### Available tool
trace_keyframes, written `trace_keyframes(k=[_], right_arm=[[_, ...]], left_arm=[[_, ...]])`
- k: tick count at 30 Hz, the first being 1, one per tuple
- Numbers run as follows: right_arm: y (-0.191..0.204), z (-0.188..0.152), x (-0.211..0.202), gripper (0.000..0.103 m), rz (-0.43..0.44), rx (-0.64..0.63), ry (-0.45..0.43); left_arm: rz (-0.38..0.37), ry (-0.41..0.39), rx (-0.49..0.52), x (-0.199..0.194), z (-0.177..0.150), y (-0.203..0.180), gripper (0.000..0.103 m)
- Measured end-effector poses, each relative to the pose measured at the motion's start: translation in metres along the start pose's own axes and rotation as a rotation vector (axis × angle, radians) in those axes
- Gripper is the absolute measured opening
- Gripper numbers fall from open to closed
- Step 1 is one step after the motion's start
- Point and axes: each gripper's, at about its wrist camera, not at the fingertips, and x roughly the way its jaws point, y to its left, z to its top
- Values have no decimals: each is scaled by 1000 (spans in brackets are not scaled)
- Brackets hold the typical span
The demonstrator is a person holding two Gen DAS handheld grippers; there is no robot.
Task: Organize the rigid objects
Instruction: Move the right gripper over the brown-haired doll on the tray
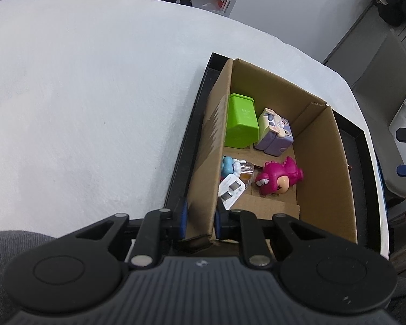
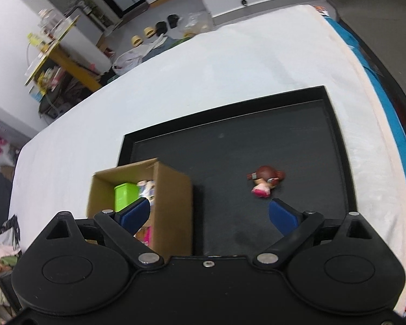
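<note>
1. Presently, one cardboard box [image 1: 319, 162], open-topped, standing in the left part of a black tray [image 2: 341, 146]; the tray lies on a white-covered bench [image 1: 81, 94].
2. Box contents, far end: a lime-green plastic container [image 1: 241, 122] against the left wall, and just right of it a lilac block-shaped toy [image 1: 276, 132].
3. Box contents, near end: a magenta dinosaur figure [image 1: 277, 177] on its side; to its left a small blue-and-white figure [image 1: 228, 165], a clear plastic piece [image 1: 247, 172] and a white card [image 1: 231, 191], all crowded together.
4. One doll figurine [image 2: 265, 182], brown hair and pink dress, lying on the tray floor right of the box and well apart from it. Judged to be the one item not yet boxed.
5. Left gripper [image 1: 200, 223]: fingers clenched on the box's near left wall, one blue pad outside and one inside. Judged to be steadying the box.
6. Right gripper [image 2: 209, 214]: fingers spread wide and empty, nothing between them; it hangs above the tray, the doll beyond and just left of the right finger [image 2: 282, 218].
7. Handling note, step in hand (a judgement): bring the right gripper farther and to the right until the doll sits centred between the fingers, lower close to the tray floor, and close across the body, not the round head, which may slip. Keep the left grip firm so the light box does not skid or tip during the drop-in.
</note>
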Motion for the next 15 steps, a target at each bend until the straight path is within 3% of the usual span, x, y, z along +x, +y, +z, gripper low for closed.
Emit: trace_keyframes(k=[9,15], right_arm=[[-35,3,20,95,15,67,12],[-56,2,35,95,81,149,32]], left_arm=[[9,-7,13,0,-1,-2,17],[11,-9,21,1,-2,-3,17]])
